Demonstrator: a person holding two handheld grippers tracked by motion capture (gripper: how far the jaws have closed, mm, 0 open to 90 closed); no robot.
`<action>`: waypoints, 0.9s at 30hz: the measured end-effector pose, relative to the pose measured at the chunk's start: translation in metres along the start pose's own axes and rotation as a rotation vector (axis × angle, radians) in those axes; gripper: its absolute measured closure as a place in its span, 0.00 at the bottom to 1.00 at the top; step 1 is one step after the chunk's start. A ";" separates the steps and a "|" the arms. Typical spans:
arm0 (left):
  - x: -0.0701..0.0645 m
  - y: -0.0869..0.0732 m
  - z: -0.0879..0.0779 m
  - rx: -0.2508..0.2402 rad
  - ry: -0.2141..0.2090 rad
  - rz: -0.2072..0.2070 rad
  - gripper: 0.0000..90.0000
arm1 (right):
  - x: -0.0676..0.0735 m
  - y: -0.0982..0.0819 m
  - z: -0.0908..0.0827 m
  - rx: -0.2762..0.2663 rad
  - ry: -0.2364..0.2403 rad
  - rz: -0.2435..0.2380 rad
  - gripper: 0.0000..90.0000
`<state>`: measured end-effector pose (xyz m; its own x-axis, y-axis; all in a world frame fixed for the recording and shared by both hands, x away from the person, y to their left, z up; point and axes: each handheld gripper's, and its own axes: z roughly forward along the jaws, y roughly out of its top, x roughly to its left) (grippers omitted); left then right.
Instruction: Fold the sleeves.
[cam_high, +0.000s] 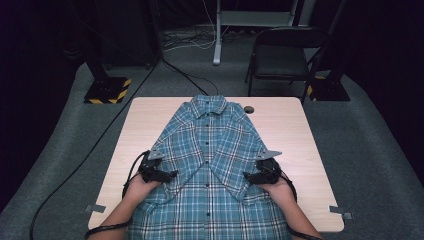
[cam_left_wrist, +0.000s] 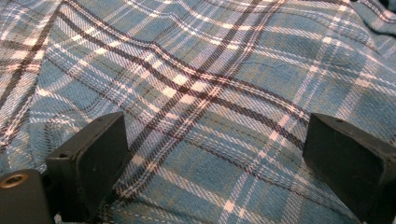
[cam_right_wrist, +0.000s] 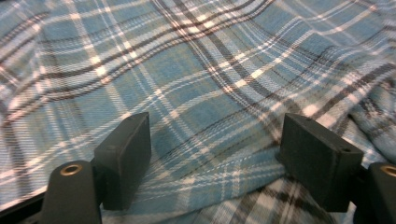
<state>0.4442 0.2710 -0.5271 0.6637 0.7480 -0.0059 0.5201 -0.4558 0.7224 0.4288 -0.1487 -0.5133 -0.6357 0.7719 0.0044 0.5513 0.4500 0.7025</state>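
Plaid shirt (cam_high: 210, 155) lies buttoned, front up, along the middle of the desk (cam_high: 285, 125), collar at the far end, both sleeves folded in across the chest. My left gripper (cam_high: 172, 174) sits at the shirt's left edge, fingers (cam_left_wrist: 91, 158) apart over the cloth. My right gripper (cam_high: 246, 175) at the shirt's right edge, fingers (cam_right_wrist: 123, 156) apart, nothing clamped.

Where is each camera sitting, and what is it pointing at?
High view: above the person's side, looking forward and down on the table and plaid shirt; forearms, left gripper and right gripper show.
Left gripper view: rides the left gripper, facing cloth; open jaws show.
Right gripper view: rides the right gripper, facing cloth; open jaws show.
Shared: all see the shirt.
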 end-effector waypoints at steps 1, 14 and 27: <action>0.000 0.000 0.000 0.000 -0.001 0.000 0.07 | 0.003 0.002 -0.003 -0.005 0.007 -0.008 0.27; 0.000 0.000 0.000 0.000 0.000 -0.003 0.07 | 0.029 -0.003 0.001 0.044 0.101 -0.131 0.24; 0.000 0.001 0.002 0.002 -0.004 -0.004 0.06 | 0.037 0.009 -0.023 -0.033 0.178 -0.125 0.26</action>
<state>0.4458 0.2697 -0.5272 0.6638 0.7479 -0.0117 0.5237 -0.4535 0.7211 0.3976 -0.1260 -0.4901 -0.7850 0.6182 0.0399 0.4462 0.5197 0.7286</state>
